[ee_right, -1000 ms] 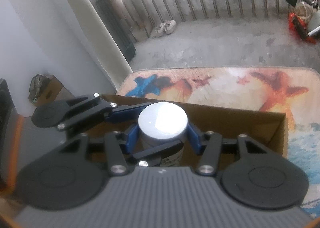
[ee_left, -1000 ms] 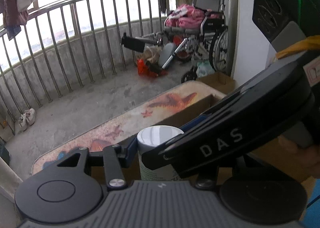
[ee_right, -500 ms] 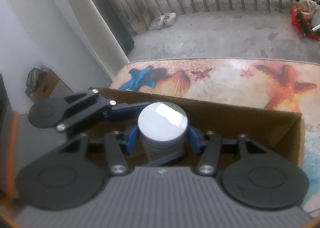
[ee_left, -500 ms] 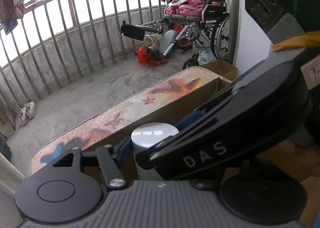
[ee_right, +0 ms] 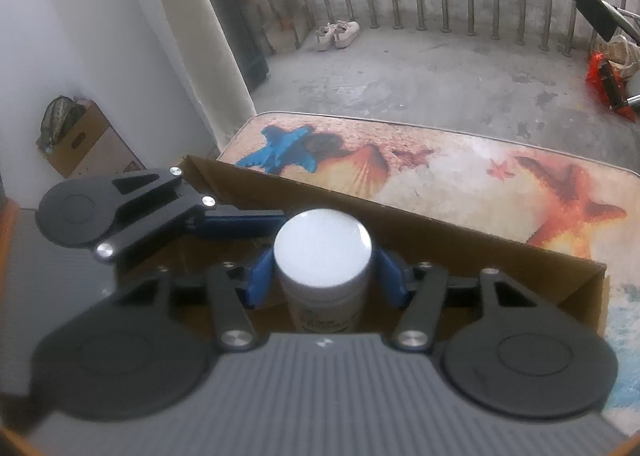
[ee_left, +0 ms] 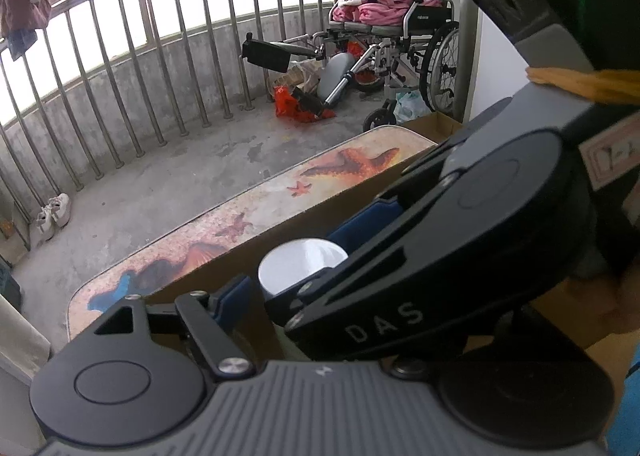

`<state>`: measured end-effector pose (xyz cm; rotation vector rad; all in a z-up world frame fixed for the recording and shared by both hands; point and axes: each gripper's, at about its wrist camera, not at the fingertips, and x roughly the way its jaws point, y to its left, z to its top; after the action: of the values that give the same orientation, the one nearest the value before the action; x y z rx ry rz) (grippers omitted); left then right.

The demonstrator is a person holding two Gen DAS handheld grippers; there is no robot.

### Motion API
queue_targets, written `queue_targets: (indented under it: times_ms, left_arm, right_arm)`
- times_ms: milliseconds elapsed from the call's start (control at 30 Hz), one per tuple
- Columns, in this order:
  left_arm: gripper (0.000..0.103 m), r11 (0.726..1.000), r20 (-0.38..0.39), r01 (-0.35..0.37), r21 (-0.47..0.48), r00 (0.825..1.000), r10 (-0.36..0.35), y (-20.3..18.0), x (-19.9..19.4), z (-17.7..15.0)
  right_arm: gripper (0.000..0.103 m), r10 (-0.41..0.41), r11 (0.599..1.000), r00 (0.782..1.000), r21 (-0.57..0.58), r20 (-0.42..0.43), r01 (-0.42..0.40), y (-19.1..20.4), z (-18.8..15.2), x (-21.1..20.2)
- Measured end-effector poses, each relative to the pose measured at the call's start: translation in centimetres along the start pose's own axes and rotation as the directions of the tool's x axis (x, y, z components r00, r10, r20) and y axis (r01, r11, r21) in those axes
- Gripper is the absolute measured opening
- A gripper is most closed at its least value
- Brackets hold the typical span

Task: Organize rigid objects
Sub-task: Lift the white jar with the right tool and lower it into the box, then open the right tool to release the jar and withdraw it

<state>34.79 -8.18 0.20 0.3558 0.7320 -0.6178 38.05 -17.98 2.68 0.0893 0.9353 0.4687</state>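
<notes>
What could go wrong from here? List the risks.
1. The left gripper and right gripper are both opening around the jar. Its base is hidden, so if it is not yet down in the box, it may drop or tip.
2. The grippers crowd each other beside the jar, so pulling either out could knock it over.

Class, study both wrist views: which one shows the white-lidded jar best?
The right wrist view. There the white-lidded jar shows its whole lid and part of its label, inside the cardboard box. In the left wrist view the right gripper hides half the lid.
</notes>
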Motion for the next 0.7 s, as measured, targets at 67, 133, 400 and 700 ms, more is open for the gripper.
queue_targets:
  times_ms: [67,133,400,700]
  left_arm:
    - [0.083,1.0,0.005,0.0,0.0,1.0,0.0,-0.1,-0.3,0.1]
    - [0.083,1.0,0.008,-0.001,-0.001,1.0,0.001,-0.2,-0.5,0.2]
    - [0.084,1.0,0.027,-0.009,-0.015,1.0,0.009,-0.2,-1.6,0.5]
    - [0.084,0.999,0.063,-0.023,-0.044,0.998,0.026,-0.4,-3.7,1.0]
  right_arm:
    - [0.061,-0.001,1.0,1.0,-0.001,0.0,0.001,0.0,0.0,-0.2]
    - [0.065,-0.005,1.0,1.0,-0.003,0.001,0.005,0.0,0.1,-0.4]
    - [0.07,-0.005,1.0,1.0,0.019,0.011,0.005,-0.1,0.1,-1.6]
    - [0.07,-0.005,0.998,0.999,0.066,0.052,0.002,-0.3,-0.2,-4.5]
